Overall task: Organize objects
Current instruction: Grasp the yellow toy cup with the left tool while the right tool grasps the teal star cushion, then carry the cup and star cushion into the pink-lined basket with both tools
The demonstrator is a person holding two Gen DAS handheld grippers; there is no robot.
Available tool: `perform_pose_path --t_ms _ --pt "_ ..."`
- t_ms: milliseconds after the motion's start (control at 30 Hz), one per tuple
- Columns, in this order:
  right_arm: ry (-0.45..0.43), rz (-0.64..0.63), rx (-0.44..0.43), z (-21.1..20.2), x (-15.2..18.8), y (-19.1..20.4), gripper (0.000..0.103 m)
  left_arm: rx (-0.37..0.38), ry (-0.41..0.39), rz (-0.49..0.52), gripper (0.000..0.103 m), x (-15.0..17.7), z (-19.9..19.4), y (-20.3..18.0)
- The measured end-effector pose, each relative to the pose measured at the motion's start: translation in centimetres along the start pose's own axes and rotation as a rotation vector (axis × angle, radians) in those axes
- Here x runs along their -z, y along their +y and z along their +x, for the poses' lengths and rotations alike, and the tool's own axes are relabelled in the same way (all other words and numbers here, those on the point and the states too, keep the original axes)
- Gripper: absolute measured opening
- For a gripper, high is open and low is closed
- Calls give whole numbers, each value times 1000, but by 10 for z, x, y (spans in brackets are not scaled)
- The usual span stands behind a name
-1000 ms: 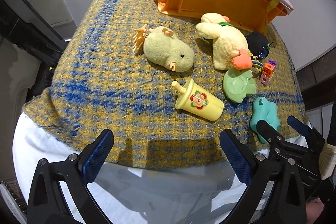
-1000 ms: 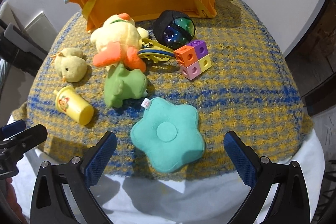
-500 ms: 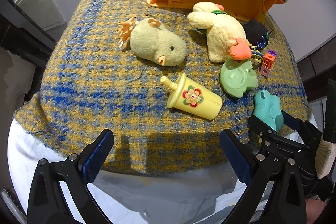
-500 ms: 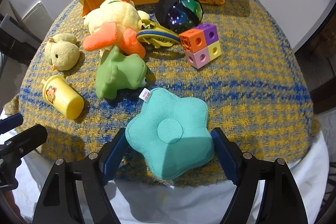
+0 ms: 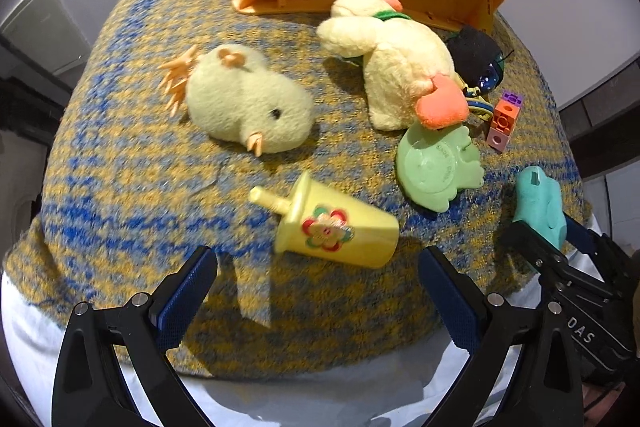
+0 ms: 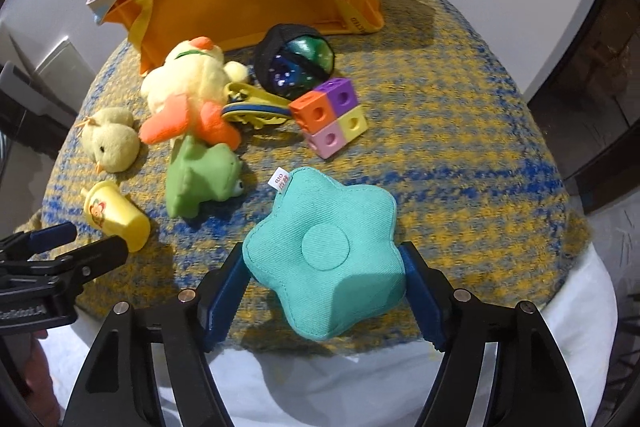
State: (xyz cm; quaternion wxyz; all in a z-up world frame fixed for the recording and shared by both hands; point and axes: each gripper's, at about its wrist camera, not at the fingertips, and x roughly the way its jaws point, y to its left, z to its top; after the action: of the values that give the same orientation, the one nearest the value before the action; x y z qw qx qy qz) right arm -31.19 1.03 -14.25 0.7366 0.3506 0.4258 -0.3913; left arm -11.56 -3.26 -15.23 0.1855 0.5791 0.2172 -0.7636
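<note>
right gripper (image 6: 324, 291): blue pads clamped on teal star cushion (image 6: 326, 259), lower centre of frame, at cloth's near edge | left gripper (image 5: 316, 299): jaws spread wide, holding nothing, yellow toy cup (image 5: 336, 225) lying just beyond fingertips

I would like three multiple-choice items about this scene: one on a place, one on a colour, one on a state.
1. Where does the yellow toy cup lie?
A. inside the orange basket
B. on its side on the cloth, ahead of the left gripper
C. upright on the cube block

2. Which colour is absent from the cube block?
A. orange
B. purple
C. black

3. What is the right gripper doing?
A. closed on the teal star cushion
B. open over the frog
C. holding the ball

Answers: 1 B, the cup lies flat between the left gripper's open fingers; 2 C, its faces show orange, purple, pink, yellow; 3 A, both pads press the teal star cushion.
</note>
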Motion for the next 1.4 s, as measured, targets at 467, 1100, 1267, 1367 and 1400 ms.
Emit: perform_pose_path --t_ms 467,1100,1267,1367,1400 --pt "21 25 -5 3 1 -2 73 -26 -5 -67 60 -9 14 -10" --pt "-141 7 -60 -70 -22 8 73 -148 -186 -288 60 -15 -81 -15" --pt "-199 -1 -73 -97 -41 12 73 -170 -248 -293 60 -23 -118 -12" --pt "-230 -8 -76 -111 -53 14 73 -182 -276 -297 60 -34 -131 -13" --pt "-237 -11 -76 -114 -57 15 73 -184 -286 -296 60 -38 -136 -13"
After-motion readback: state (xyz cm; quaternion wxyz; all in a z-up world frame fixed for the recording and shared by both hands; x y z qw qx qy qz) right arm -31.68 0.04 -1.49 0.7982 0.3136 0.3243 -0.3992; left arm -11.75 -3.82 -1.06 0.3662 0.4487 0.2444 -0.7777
